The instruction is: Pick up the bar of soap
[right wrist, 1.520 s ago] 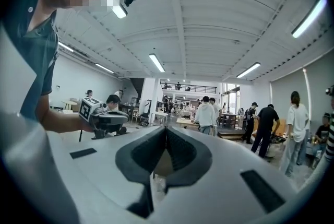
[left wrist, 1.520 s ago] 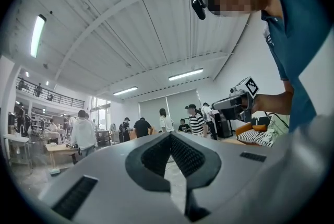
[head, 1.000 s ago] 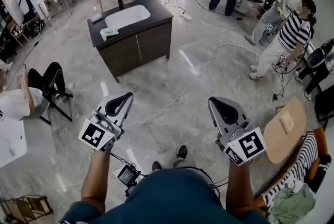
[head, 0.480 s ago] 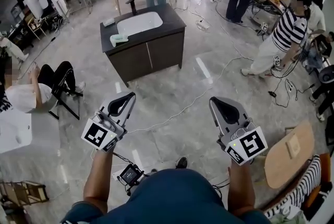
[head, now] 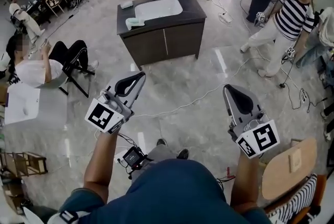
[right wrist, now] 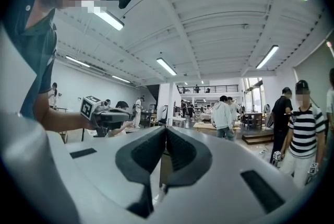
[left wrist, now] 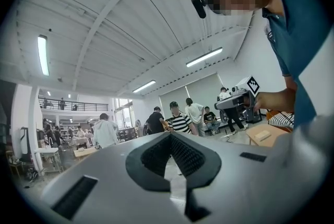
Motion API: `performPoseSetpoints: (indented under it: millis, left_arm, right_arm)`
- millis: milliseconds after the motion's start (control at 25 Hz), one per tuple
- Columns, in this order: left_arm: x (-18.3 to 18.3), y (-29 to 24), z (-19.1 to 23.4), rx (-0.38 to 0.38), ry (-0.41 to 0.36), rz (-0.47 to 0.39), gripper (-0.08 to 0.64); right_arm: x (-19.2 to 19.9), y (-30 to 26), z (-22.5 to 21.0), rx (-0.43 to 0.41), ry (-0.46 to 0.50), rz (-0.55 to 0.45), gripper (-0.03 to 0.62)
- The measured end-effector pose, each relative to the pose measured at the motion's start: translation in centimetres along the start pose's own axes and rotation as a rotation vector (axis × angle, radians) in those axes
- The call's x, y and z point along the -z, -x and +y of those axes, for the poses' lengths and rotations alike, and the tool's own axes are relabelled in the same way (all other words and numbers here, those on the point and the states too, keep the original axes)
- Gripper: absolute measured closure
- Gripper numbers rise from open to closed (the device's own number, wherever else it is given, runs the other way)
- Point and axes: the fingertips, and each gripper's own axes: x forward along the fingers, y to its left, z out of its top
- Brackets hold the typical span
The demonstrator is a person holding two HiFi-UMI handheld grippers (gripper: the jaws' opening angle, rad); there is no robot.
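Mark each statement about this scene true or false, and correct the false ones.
1. The left claw and the right claw are both shut and empty. True.
2. The right claw touches the sink cabinet. False: the cabinet stands well apart from both claws.
3. A person in a striped shirt stands to the right of the cabinet in the head view. True.
4. The basin is black. False: it is white, set in a dark top.
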Motion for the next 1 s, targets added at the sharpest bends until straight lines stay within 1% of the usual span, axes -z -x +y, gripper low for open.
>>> performPoseSetpoints:
  millis: [200,360,560,720,880,1000]
  left_arm:
    - [1.3,-0.8,2.8,-0.016,0.007,0.006,0.559]
    - [1.8,-1.6,6.4,-0.024,0.009,-0.055,0.558]
    - [3.5,-2.0,11.4,-0.021,0.019,-0.080,0.558]
    - [5.3,-1.7,14.8,-0.018,0.034,-0.098,0.558]
    - [7.9,-2.4,18.2,-0.021,0.018,-0.094,0.559]
    - [10.5,-3.2,20.6,-0.044,0.003,-0.092,0.558]
  right_arm:
    - [0.4,-3.2,-0.7,-0.014,-0.007,0.014,0.577]
    - [0.7,-6.7,-0.8,-0.017,-0.008,0.036,0.577]
    - [1.1,-11.6,-0.8,0.000,0.002,0.057,0.577]
    - [1.5,-15.3,0.2,-0.003,0.011,0.074,0.577]
    - [1.6,-18.4,0.6,-0.008,0.019,0.079,0.577]
    - [1.8,-20.0,0.5,-0.018,0.022,0.090,0.577]
